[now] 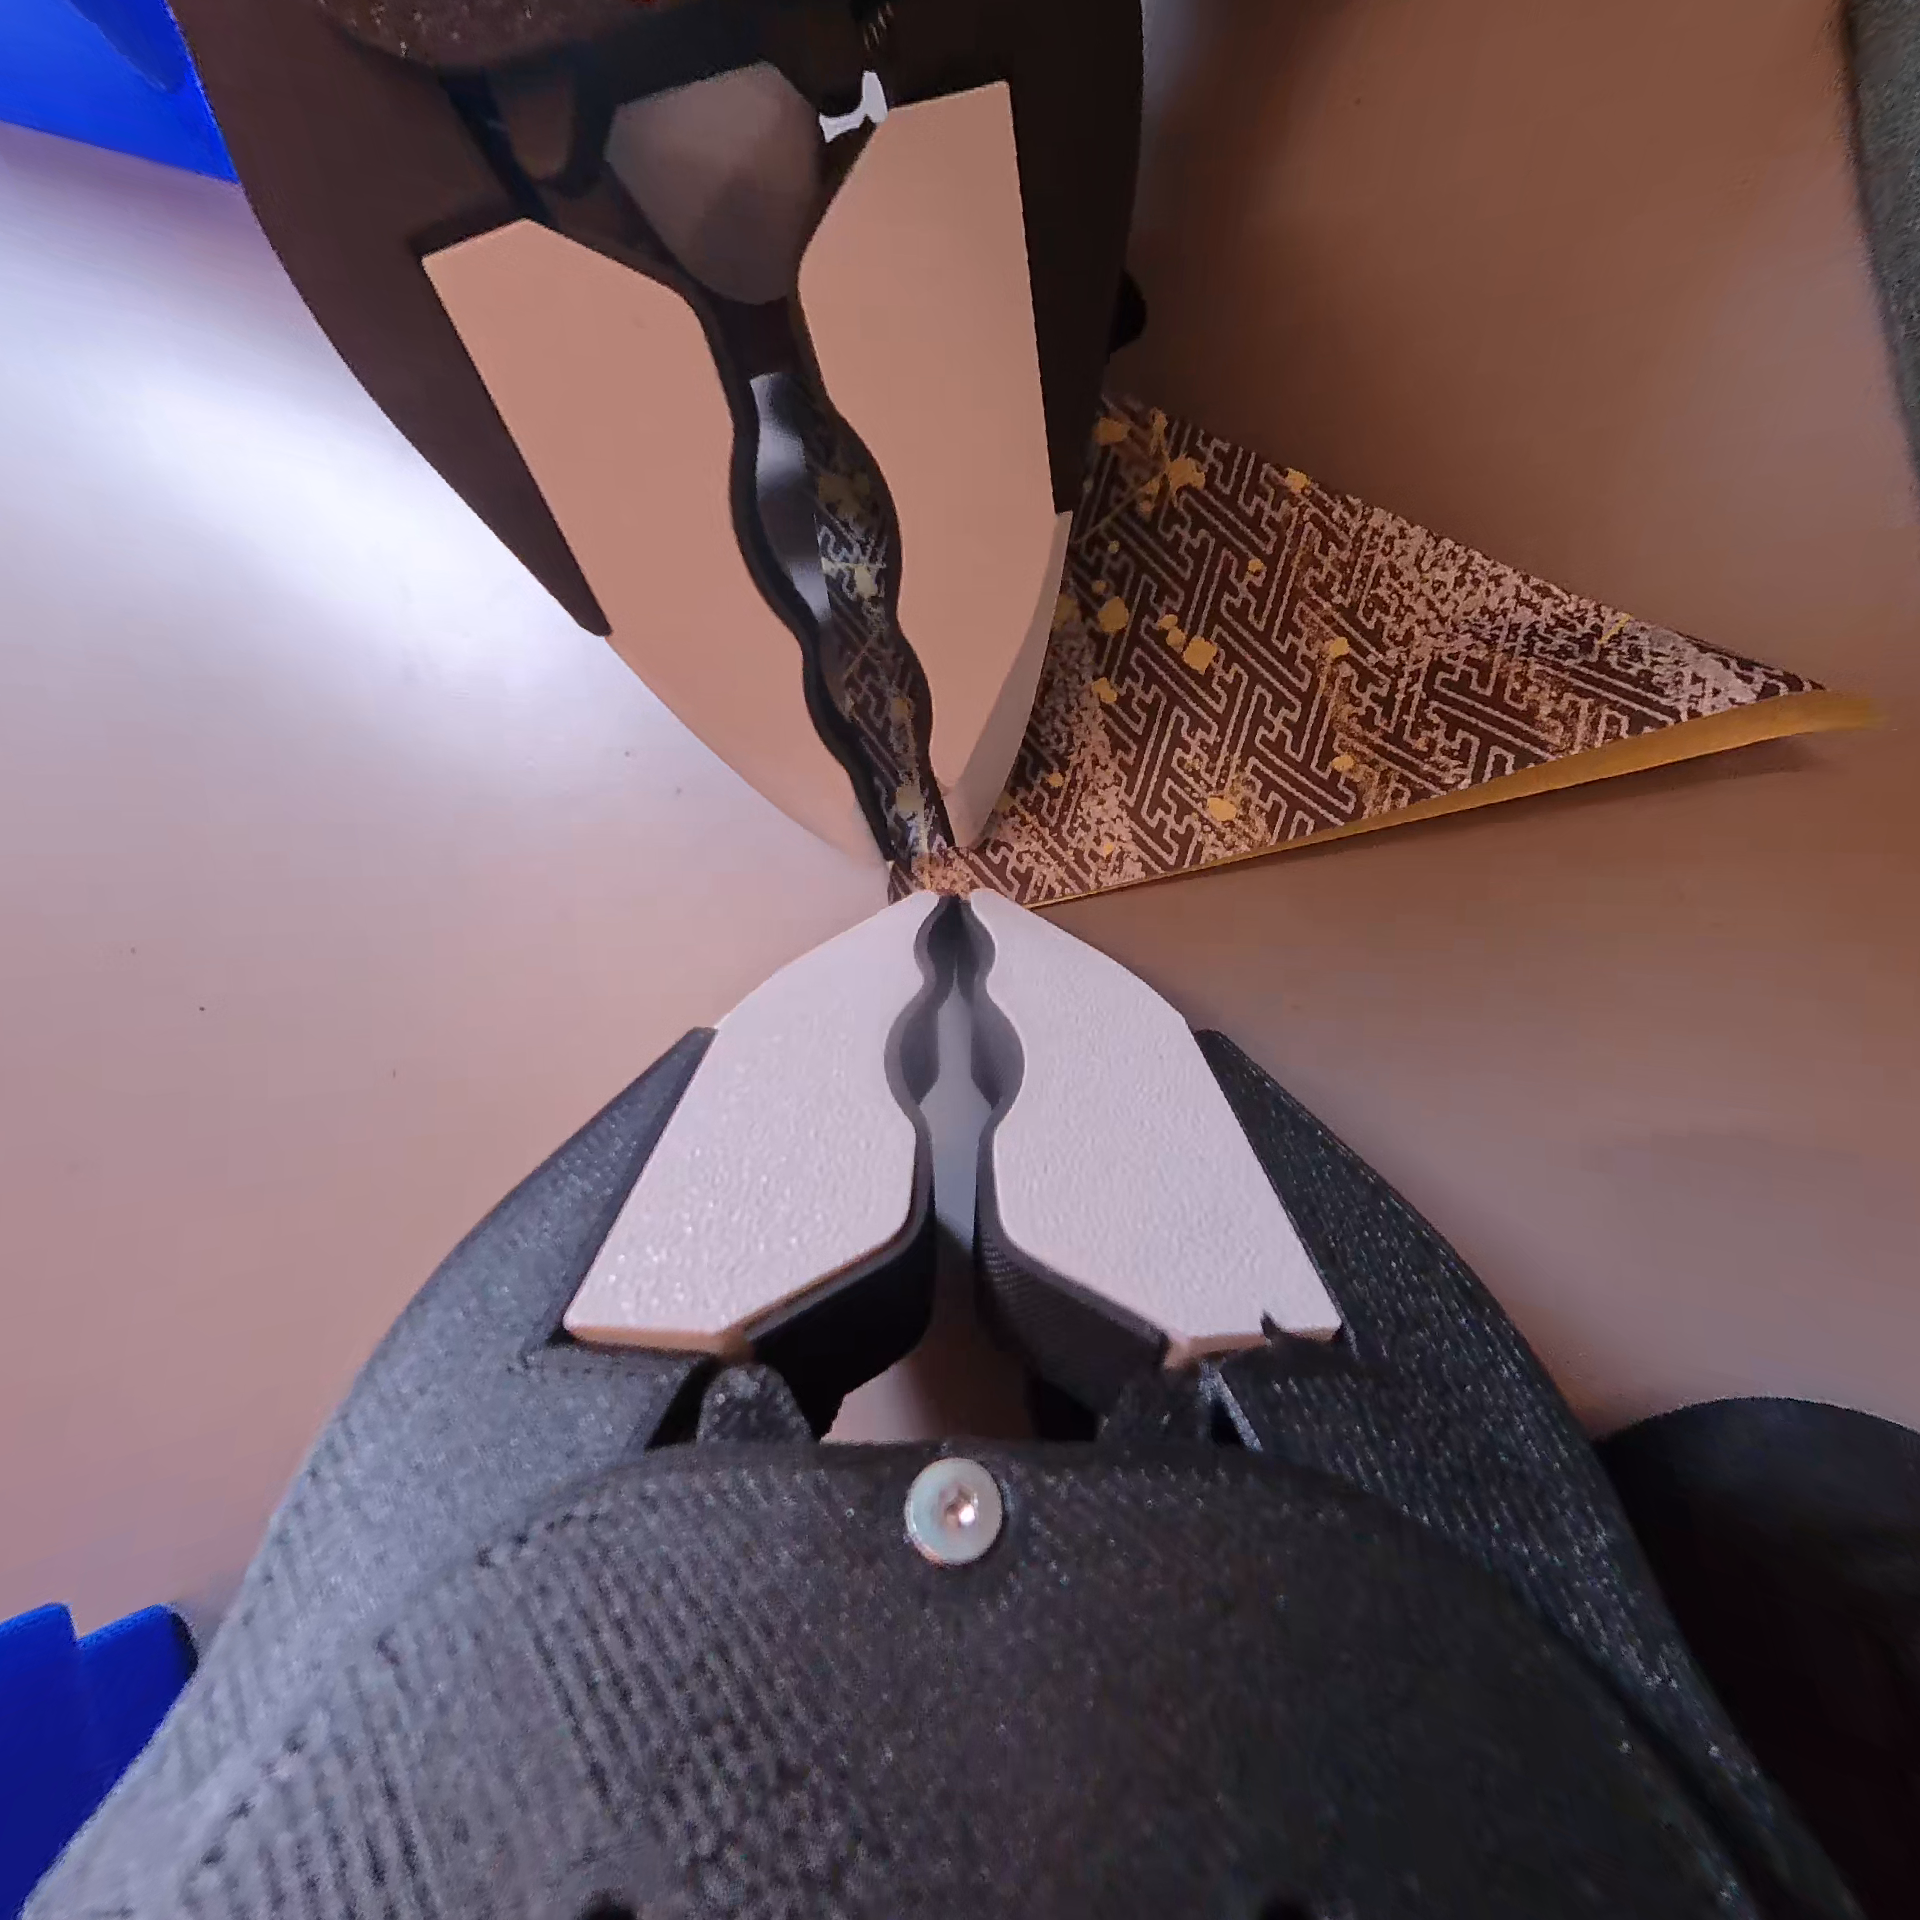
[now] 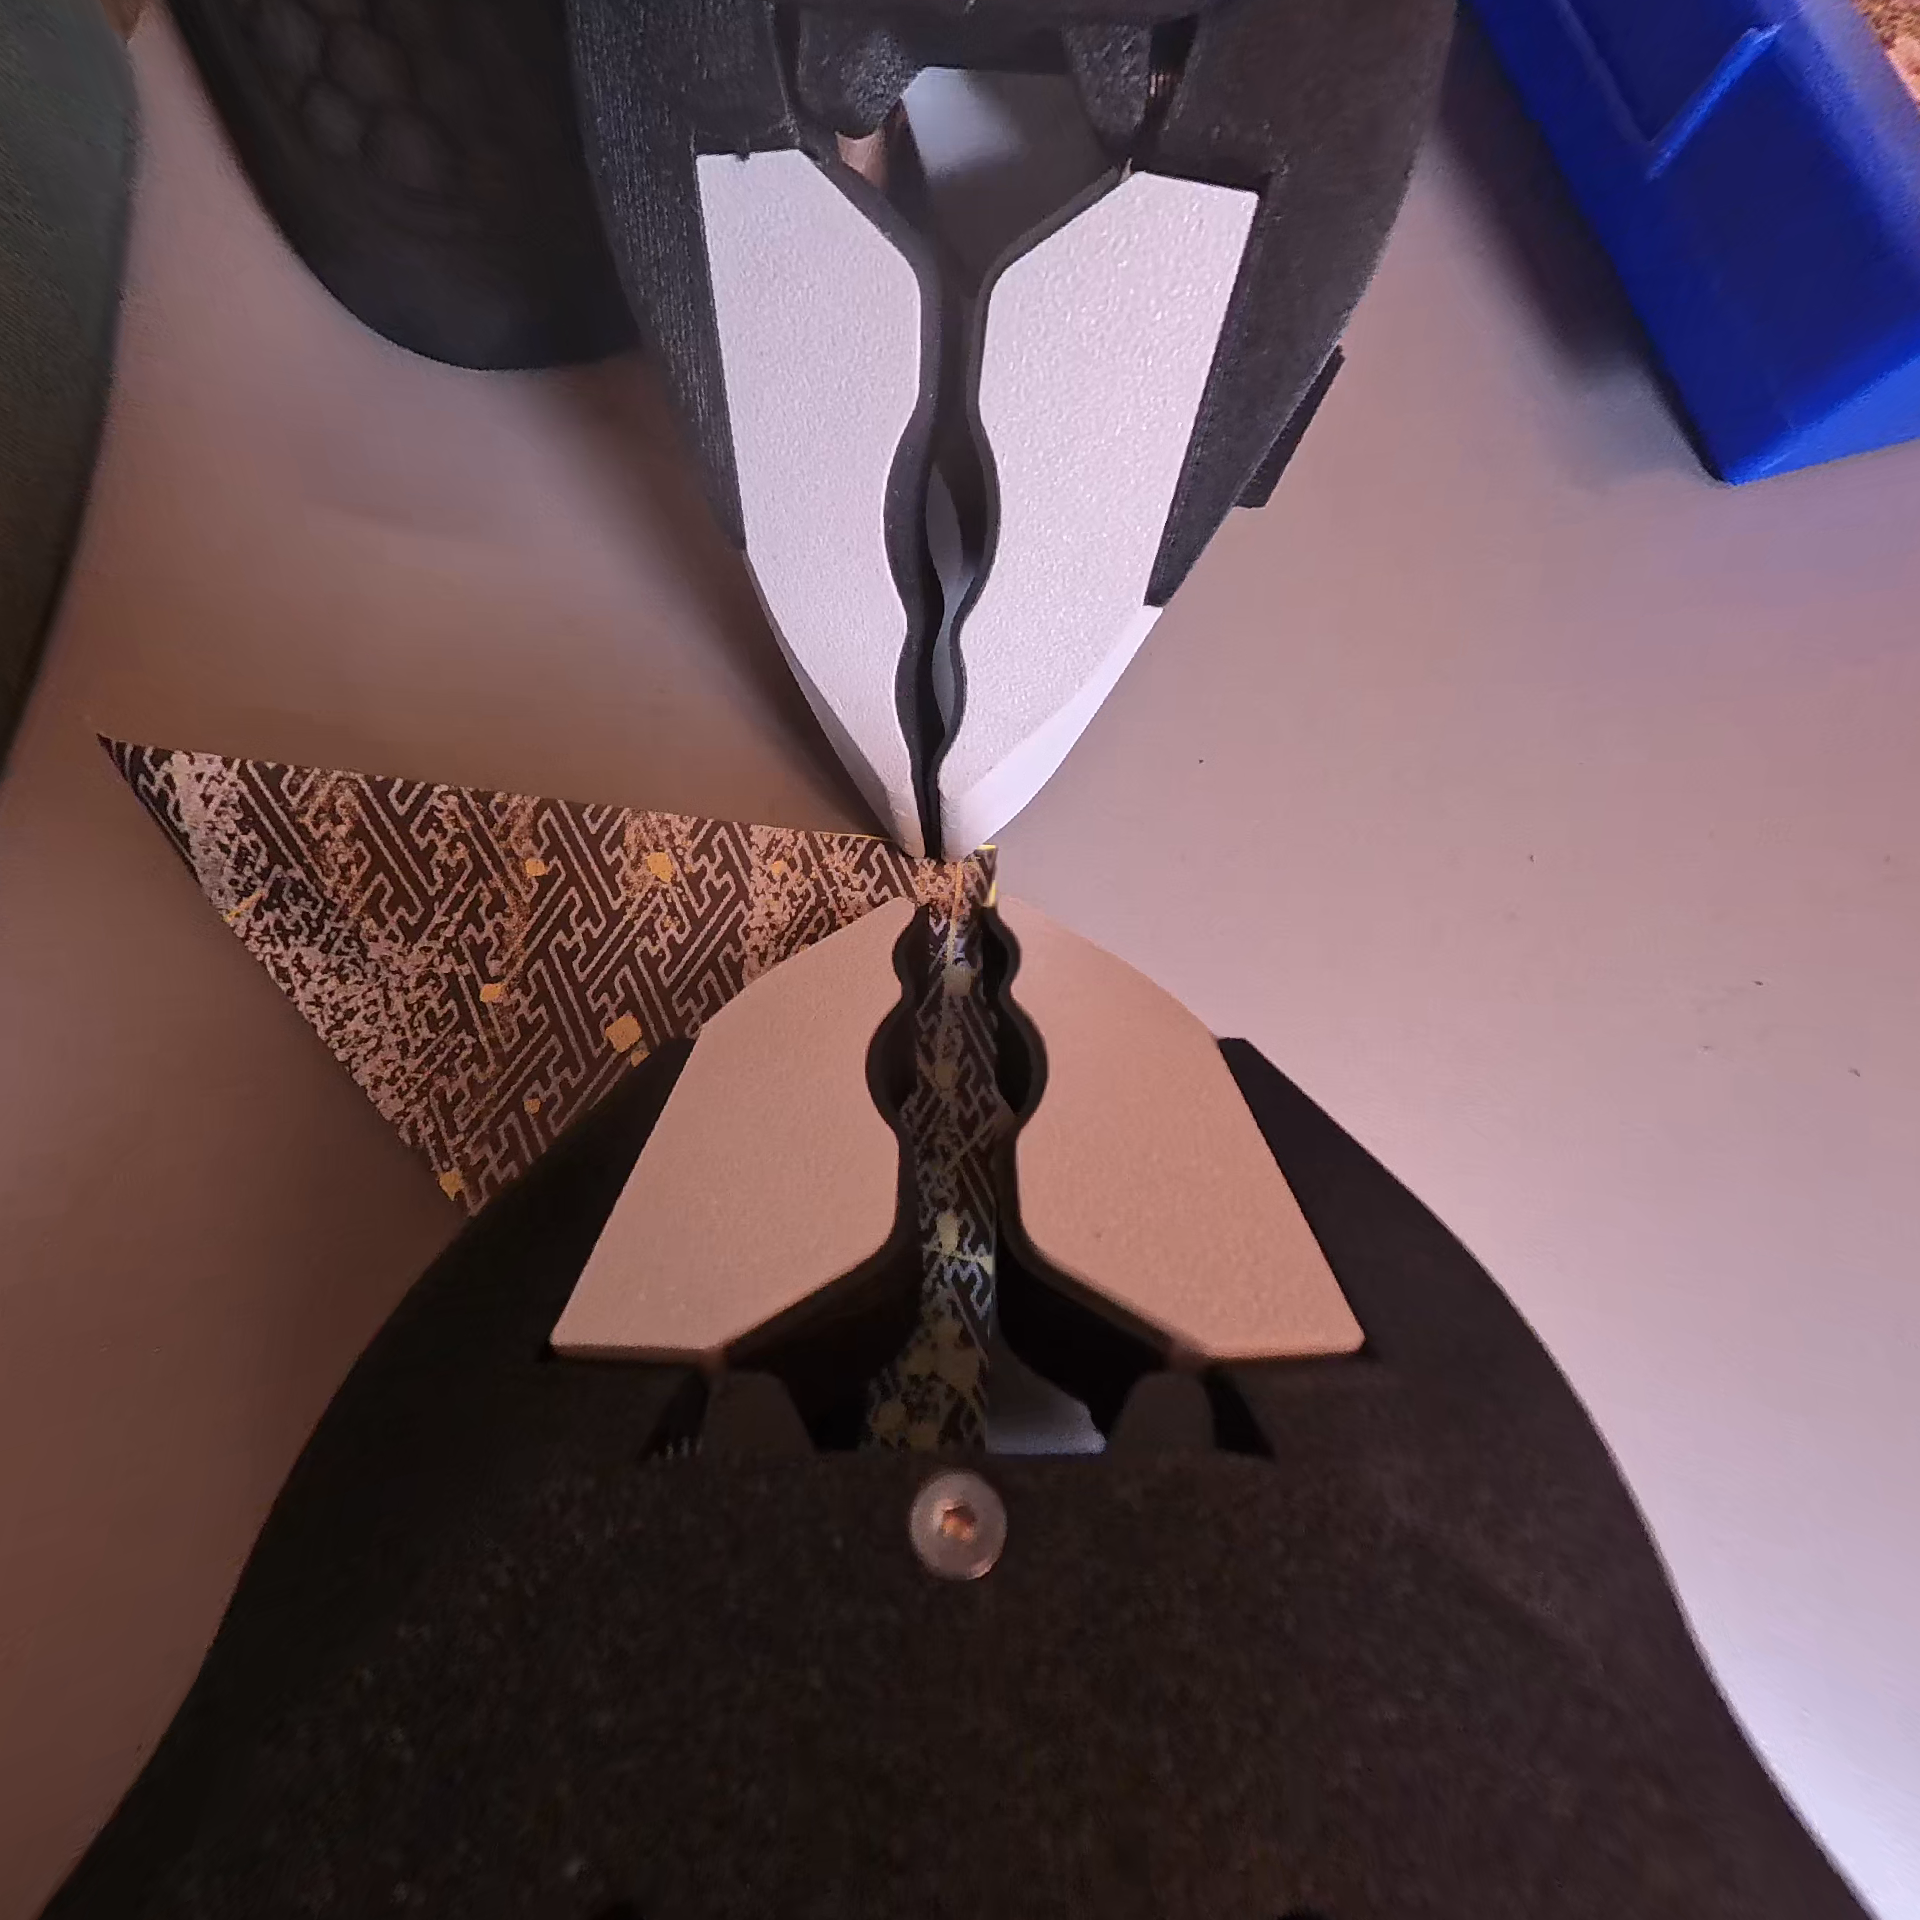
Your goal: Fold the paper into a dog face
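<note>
The paper (image 1: 1299, 665) is brown with a pale maze pattern and gold flecks, and its underside is yellow. It lies folded into a triangle on the table (image 1: 312, 935), and also shows in the right wrist view (image 2: 447, 935). My right gripper (image 2: 951, 909) is shut on a flap of the paper, which runs up between its fingers. In the left wrist view the right gripper (image 1: 920, 857) comes in from the top. My left gripper (image 1: 951, 904) is shut, its tips touching the paper's near corner. It faces the right gripper tip to tip (image 2: 940, 831). No paper shows between its jaws.
A blue bin (image 2: 1714, 260) stands at the far right of the right wrist view; blue parts (image 1: 94, 94) also sit at the left edge of the left wrist view. A black rounded object (image 2: 416, 208) sits behind the paper. A dark grey-green edge (image 1: 1886, 208) borders the table.
</note>
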The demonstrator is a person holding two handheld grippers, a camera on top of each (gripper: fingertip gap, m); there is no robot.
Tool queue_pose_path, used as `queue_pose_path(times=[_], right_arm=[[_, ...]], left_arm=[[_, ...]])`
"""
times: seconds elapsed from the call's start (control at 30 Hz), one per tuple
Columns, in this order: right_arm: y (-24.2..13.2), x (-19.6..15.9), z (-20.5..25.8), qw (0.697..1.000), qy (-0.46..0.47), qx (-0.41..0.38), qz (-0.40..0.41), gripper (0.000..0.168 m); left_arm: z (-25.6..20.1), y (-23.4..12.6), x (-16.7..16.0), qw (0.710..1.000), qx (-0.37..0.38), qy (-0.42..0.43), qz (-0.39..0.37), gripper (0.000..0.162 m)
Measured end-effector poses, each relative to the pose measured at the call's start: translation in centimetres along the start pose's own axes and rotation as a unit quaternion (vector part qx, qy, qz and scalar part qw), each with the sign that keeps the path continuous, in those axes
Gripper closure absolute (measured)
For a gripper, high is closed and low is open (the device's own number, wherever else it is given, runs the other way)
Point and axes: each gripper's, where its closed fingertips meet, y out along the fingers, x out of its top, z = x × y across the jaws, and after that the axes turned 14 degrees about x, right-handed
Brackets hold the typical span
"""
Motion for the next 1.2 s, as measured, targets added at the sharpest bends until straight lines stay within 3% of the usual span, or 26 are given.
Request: queue_pose_path(times=[0.17,0.3,0.57,1.1,1.2], right_arm=[[-0.2,0.1,-0.4,1.0,-0.003,-0.021,0.004,0.15],[-0.1,0.4,0.0,0.999,-0.023,-0.025,0.008,0.15],[0.8,0.5,1.0,0.998,0.053,0.028,0.022,0.149],[0.8,0.6,0.9,0.999,0.039,0.017,0.019,0.15],[0.7,0.6,0.6,0.999,0.041,0.003,0.021,0.143]], left_arm=[[0.0,0.0,-0.1,1.0,0.0,-0.001,0.002,0.162],[0.0,0.0,-0.1,1.0,-0.001,-0.003,0.002,0.162],[-0.2,0.0,-0.1,1.0,-0.001,-0.005,0.003,0.162],[-0.4,-0.5,-0.4,1.0,-0.012,-0.023,0.007,0.162],[-0.5,-0.5,-0.4,0.999,-0.01,-0.028,0.013,0.162]])
